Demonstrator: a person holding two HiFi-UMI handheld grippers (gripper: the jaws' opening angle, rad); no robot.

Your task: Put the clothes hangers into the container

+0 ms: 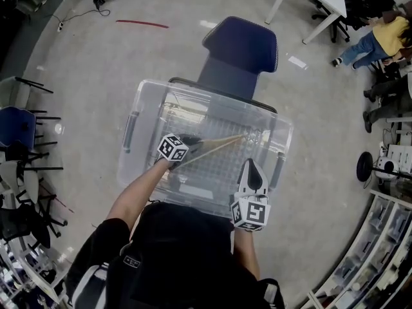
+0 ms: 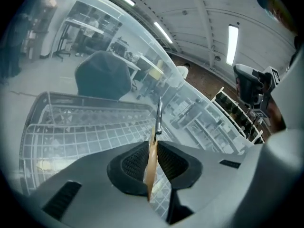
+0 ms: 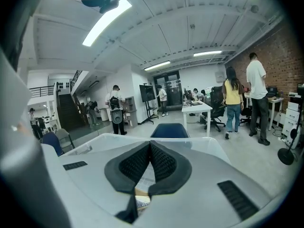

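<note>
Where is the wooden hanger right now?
In the head view the wooden hanger sits just left of centre, clamped in the left tool and pointing right across the open clear container on the blue chair.

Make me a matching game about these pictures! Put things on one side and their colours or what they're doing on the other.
Things:
1. chair
2. container
3. left gripper
4. right gripper

Matches:
A. shut, holding nothing
B. see-through
C. dark blue
D. shut on the wooden hanger

Pairs: 1-C, 2-B, 3-D, 4-A
</note>
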